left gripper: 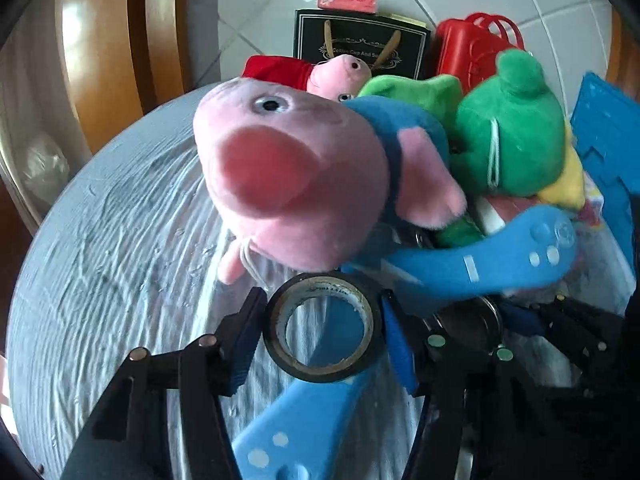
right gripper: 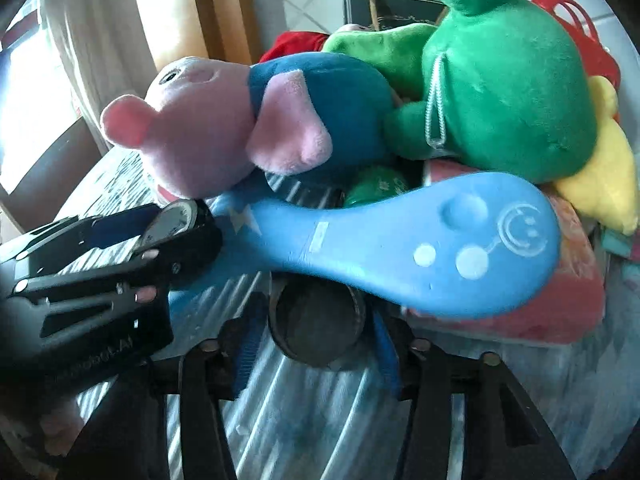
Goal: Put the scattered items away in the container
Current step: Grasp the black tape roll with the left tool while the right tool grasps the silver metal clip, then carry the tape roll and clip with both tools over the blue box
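Note:
In the left wrist view my left gripper (left gripper: 320, 332) is shut on a black tape roll (left gripper: 320, 372), pads pressing both sides. Just right of it my right gripper (left gripper: 492, 320) holds a second, darker roll (left gripper: 468, 324). The right wrist view shows that dark roll (right gripper: 316, 328) clamped between the right gripper's (right gripper: 316, 320) blue pads, with the left gripper (right gripper: 168, 236) and its tape roll (right gripper: 176, 216) at the left. Behind both lies a pile: a pink pig plush (left gripper: 296, 184) in blue, a green frog plush (left gripper: 508, 136) and a long blue plastic piece (left gripper: 480, 256) with white dots.
The pile rests on a grey-blue cloth under clear film (left gripper: 120, 260). A blue plastic wall (left gripper: 604, 132) stands at the right edge. Behind are a smaller pig plush (left gripper: 340, 72), a black gift bag (left gripper: 360, 40), a red basket (left gripper: 468, 48), a yellow plush (right gripper: 608, 176) and a wooden door (left gripper: 100, 40).

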The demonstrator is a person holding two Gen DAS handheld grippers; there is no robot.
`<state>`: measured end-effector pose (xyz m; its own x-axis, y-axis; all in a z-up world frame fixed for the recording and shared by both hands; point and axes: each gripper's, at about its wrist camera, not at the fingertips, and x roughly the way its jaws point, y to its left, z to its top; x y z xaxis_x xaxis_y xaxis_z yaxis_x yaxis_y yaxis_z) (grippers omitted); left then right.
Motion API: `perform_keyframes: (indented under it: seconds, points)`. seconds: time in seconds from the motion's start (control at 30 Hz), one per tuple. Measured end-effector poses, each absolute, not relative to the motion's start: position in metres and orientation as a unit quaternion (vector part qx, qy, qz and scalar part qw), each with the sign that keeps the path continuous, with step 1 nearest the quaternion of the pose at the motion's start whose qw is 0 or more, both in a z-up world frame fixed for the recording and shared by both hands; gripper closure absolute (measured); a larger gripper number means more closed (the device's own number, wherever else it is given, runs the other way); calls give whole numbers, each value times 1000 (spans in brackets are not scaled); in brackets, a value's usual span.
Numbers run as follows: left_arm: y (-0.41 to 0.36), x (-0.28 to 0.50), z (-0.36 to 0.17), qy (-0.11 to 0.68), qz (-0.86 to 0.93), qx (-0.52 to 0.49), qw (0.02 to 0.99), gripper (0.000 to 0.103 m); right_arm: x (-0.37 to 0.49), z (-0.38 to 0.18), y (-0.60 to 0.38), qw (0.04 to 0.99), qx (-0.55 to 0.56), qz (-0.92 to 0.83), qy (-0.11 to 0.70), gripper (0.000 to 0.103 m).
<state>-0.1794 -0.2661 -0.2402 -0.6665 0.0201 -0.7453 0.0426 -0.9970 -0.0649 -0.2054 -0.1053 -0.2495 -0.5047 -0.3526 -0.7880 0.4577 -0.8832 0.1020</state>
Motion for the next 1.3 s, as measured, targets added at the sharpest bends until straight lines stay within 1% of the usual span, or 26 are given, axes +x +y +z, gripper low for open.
perform_keyframes:
  seconds: [0.2, 0.33, 0.43, 0.5, 0.63, 0.8, 0.87, 0.9, 0.93, 1.03, 1.13, 1.3]
  points:
    - [-252, -135, -231, 27, -916, 401, 21, 47, -175, -245, -76, 231, 458, -856, 59, 56]
    - [-237, -113, -223, 49, -914, 403, 3, 47, -138, -242, -54, 231, 475, -847, 67, 56]
    - [-221, -102, -231, 42, -908, 417, -2, 47, -125, -243, -41, 216, 490, -841, 71, 56]
    - [-217, -101, -238, 34, -903, 428, 9, 47, -122, -241, -42, 213, 497, -839, 69, 54]
    - [-218, -99, -248, 31, -899, 436, 28, 47, -120, -228, -54, 221, 459, -857, 78, 49]
    - [-216, -96, -264, 19, -899, 436, 41, 48, -120, -247, -74, 214, 459, -859, 73, 49]
    - [-218, -93, -266, 30, -901, 430, 42, 48, -119, -256, -76, 199, 458, -862, 85, 50]
    - [-219, -92, -267, 30, -902, 429, 41, 48, -117, -259, -78, 193, 447, -869, 90, 57]
    - [-219, -92, -267, 29, -902, 430, 41, 48, -117, -260, -79, 191, 446, -870, 88, 61]
    - [-219, -90, -255, 23, -906, 421, 42, 48, -112, -250, -69, 187, 442, -875, 70, 61]
    - [-219, -87, -229, 17, -915, 402, 36, 48, -110, -229, -72, 179, 422, -886, 64, 61]
    - [-215, -82, -171, 21, -928, 372, 27, 48, -100, -173, -66, 155, 379, -911, 51, 61]
